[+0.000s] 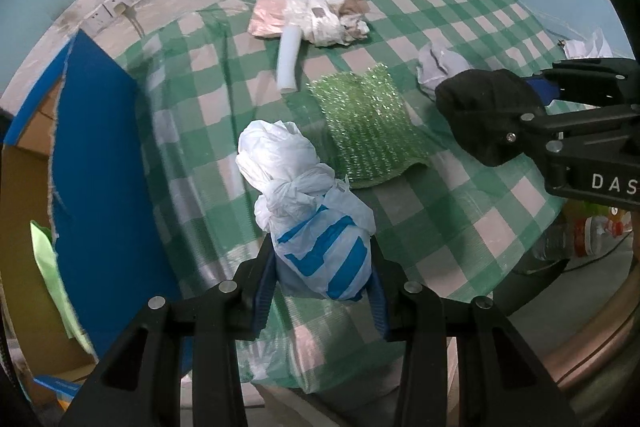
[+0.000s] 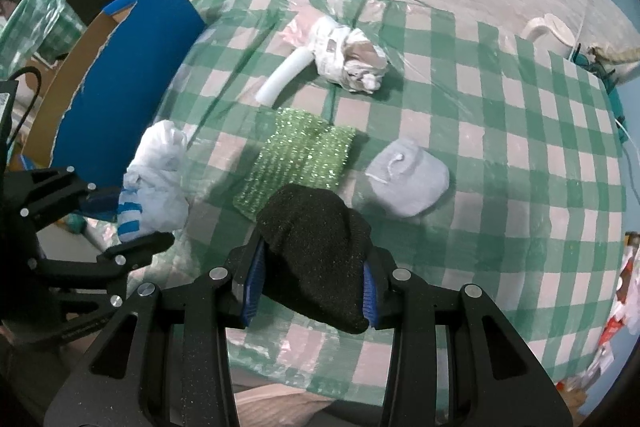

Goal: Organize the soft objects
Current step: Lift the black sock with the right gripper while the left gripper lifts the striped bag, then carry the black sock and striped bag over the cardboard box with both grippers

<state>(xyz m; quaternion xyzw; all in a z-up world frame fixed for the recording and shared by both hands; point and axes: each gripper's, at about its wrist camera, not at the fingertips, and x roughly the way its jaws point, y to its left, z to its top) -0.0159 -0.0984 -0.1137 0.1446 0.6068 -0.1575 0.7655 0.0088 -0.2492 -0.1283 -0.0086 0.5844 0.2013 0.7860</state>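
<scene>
We had the left gripper [image 1: 322, 291] pinching the knotted plastic bag [image 1: 308, 207] near the table's [image 1: 500, 227] front edge, beside the blue box [image 1: 100, 155]; the right gripper [image 2: 312, 291] clamped the black knit cap [image 2: 316, 247] just beyond. We judged the slippery bag might slide free, since only its end was held

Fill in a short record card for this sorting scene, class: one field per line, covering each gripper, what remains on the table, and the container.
Left gripper: shut on knotted plastic bag
Right gripper: shut on black knit cloth
On table: green sparkly cloth, grey pouch, white tube, crumpled bag bundle
Surface: checked tablecloth
Container: blue-sided cardboard box, at table's left edge
</scene>
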